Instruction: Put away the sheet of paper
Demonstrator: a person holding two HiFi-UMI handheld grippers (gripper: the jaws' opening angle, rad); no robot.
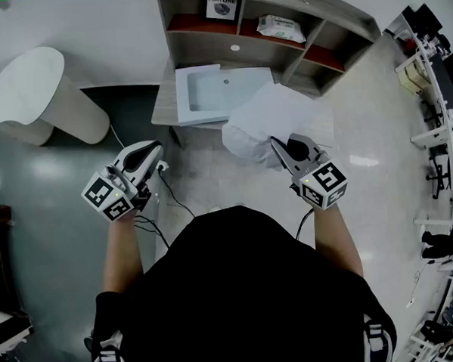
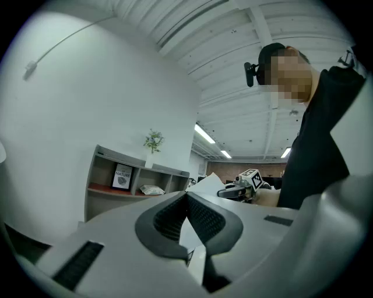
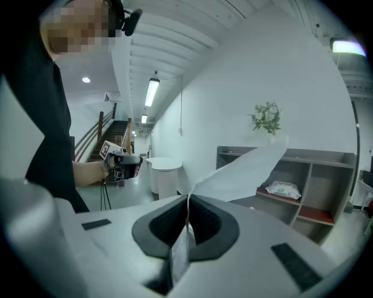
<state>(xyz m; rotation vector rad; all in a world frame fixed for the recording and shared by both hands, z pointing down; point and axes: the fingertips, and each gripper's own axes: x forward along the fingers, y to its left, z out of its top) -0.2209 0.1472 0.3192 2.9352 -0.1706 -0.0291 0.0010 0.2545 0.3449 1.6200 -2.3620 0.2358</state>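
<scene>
The white sheet of paper (image 1: pixel 278 119) hangs curled in the air in front of the shelf unit. My right gripper (image 1: pixel 274 142) is shut on its near edge. In the right gripper view the paper (image 3: pixel 247 170) rises up and to the right from between the closed jaws (image 3: pixel 187 199). My left gripper (image 1: pixel 159 147) is held off to the left, apart from the paper, with its jaws together and nothing between them (image 2: pixel 187 197). From the left gripper view the paper (image 2: pixel 204 185) and the right gripper (image 2: pixel 240 187) show beyond the jaw tips.
A wooden shelf unit (image 1: pixel 340 28) stands ahead, holding a framed print (image 1: pixel 223 7) and a pack of wipes (image 1: pixel 280 27). A white tray (image 1: pixel 208 113) lies on the low top before it. A white round table (image 1: pixel 32 88) stands at the left. Cables trail on the floor.
</scene>
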